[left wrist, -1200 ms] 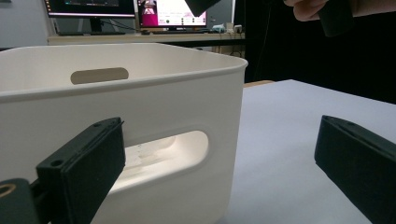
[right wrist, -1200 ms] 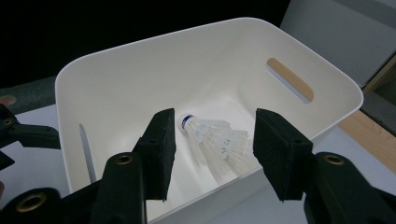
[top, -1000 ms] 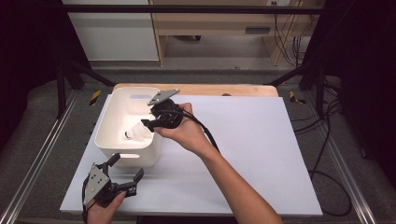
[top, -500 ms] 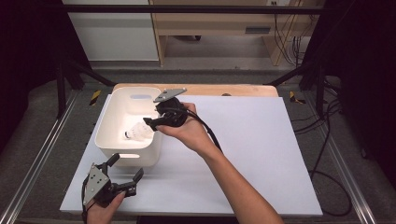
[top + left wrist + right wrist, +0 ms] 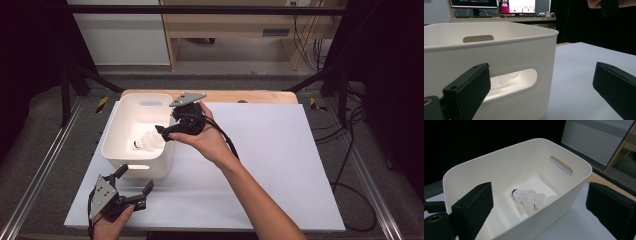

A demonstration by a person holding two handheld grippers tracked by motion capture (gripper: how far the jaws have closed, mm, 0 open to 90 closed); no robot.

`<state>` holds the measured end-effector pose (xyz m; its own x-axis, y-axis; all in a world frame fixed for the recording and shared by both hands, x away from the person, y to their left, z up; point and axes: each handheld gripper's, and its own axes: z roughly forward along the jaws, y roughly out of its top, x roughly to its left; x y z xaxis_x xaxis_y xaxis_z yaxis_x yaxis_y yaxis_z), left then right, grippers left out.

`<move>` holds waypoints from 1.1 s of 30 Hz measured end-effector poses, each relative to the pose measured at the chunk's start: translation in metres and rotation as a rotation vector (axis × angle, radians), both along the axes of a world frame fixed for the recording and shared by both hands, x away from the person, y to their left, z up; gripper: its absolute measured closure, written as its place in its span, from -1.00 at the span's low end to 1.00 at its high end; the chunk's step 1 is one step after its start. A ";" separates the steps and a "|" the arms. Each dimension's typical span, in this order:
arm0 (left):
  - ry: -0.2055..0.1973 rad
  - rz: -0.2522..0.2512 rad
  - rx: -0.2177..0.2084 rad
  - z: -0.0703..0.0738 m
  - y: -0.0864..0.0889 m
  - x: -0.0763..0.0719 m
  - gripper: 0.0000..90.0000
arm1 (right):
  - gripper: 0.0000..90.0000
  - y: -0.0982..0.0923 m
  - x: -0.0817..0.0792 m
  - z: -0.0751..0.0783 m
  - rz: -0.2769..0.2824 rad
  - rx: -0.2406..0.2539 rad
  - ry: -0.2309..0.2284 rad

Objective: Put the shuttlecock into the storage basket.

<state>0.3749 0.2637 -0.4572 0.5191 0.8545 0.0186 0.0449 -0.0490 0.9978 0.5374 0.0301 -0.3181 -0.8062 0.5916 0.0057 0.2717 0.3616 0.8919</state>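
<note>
The shuttlecock [image 5: 529,199] lay on its side on the floor of the white bin [image 5: 116,131], toward the bin's near right part, cork end with a blue band pointing left in the high view; the right gripper [image 5: 163,133] hung over the bin's right rim, its jaws just opened wide with nothing between them; the left gripper [image 5: 134,187] sat on the table [image 5: 280,150] near the bin's near wall, jaws spread and empty; shuttlecock judged very light, with a thin, easily crushed feather skirt; cork head looked firmer, so best pinched there, gently; likely to roll if nudged.
</note>
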 end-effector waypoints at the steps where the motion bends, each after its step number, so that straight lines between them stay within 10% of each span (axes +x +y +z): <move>1: 0.001 0.001 -0.002 0.000 0.000 0.000 -0.97 | -0.85 -0.001 0.000 -0.001 -0.003 0.004 0.002; 17: 0.000 0.008 -0.007 0.000 0.003 0.000 -0.97 | -0.88 -0.019 -0.004 0.001 -0.039 0.031 -0.032; 33: -0.002 0.003 0.014 0.000 -0.001 -0.002 -0.97 | -0.90 -0.091 -0.021 -0.014 -0.125 0.085 -0.056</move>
<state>0.3727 0.2627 -0.4573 0.5162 0.8559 0.0320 0.0430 -0.0632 0.9971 0.5168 -0.0607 -0.3323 -0.7270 0.6864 0.0171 0.2587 0.2508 0.9328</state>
